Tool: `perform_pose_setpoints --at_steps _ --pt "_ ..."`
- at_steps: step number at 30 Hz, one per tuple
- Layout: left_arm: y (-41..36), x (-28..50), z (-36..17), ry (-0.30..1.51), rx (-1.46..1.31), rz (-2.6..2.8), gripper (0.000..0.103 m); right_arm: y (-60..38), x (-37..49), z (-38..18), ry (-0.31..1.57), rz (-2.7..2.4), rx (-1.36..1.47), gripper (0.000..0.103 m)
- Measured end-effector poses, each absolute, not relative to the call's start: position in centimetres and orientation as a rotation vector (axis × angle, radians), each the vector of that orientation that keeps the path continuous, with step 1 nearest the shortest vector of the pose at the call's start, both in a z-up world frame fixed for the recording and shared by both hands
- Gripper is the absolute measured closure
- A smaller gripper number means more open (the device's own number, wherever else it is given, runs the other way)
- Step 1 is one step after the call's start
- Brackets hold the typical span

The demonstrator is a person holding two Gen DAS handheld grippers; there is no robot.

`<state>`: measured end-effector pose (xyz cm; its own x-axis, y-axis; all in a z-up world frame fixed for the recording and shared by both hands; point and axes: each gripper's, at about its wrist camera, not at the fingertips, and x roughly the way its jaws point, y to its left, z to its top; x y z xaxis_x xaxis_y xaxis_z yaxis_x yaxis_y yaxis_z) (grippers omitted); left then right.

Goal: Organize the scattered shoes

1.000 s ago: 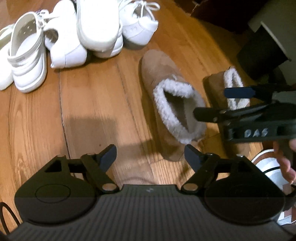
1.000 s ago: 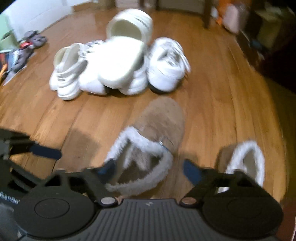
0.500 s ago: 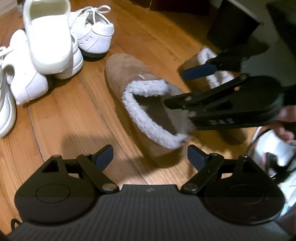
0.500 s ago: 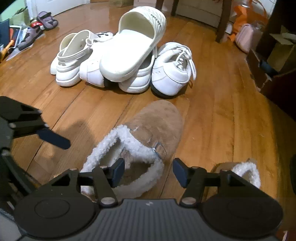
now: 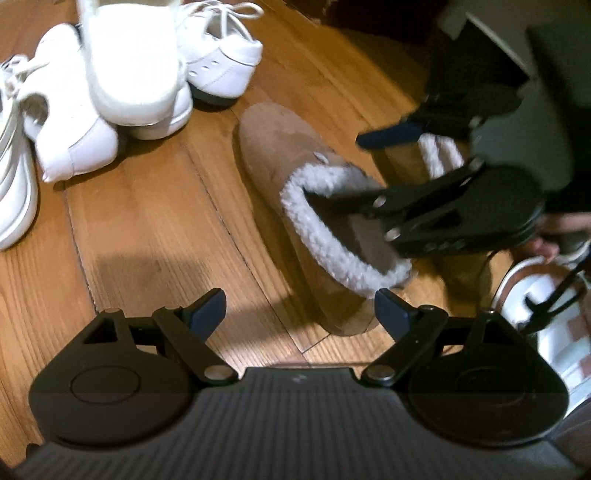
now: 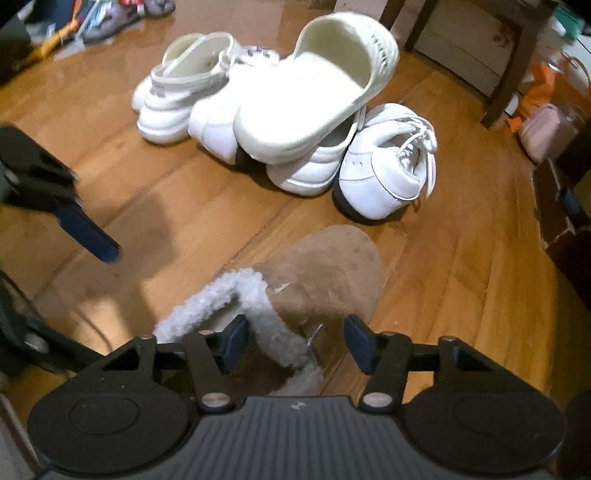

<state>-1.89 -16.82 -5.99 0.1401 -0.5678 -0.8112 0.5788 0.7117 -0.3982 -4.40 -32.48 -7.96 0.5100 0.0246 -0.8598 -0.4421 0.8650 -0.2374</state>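
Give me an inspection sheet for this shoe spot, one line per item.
Surface: wood floor.
Job's things: tan slipper near; second slipper beside it; white shoes piled behind.
Clutter: sandals, papers, far left.
Grippers: right gripper has just been closing, one finger inside the slipper's fleece collar, not yet pinching; left gripper open, empty.
Cables: black cord at the left view's right edge.
Surroundings: chair leg, cardboard boxes, pink bag.
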Motion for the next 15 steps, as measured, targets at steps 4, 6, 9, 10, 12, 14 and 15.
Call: perform_pose_setpoints --at_steps 4,6,9,10,12,14,15 --pt "-15.0 -1.7 -6.2 1.185 -0.055 -0.780 0.014 -32.6 -2.5 -8.6 1.060 0.229 -0.328 0.064" --pt "-14.0 -2.0 -6.3 1.194 -0.063 -0.745 0.014 -33.3 -2.0 -8.2 1.101 0.161 -0.209 0.064" --pt "-12.6 -2.5 -6.5 1.213 -0.042 -0.671 0.014 -34.2 -1.5 -7.4 1.154 0.094 -0.065 0.068" --pt "-11.7 -2.8 -6.4 1.210 -0.045 -0.656 0.014 -34.4 -1.5 -7.1 1.165 0.079 -0.018 0.069" --pt "-11.1 -2.9 -6.4 1.212 -0.060 -0.663 0.014 -34.8 -1.6 -6.7 1.176 0.053 0.063 0.075" --pt "-10.7 -3.2 -6.2 1.219 -0.072 -0.676 0.014 -35.6 -1.9 -6.3 1.184 0.015 0.169 0.077" --pt "-10.7 -3.4 -6.1 1.219 -0.058 -0.675 0.014 -36.0 -2.1 -6.0 1.188 -0.009 0.233 0.078"
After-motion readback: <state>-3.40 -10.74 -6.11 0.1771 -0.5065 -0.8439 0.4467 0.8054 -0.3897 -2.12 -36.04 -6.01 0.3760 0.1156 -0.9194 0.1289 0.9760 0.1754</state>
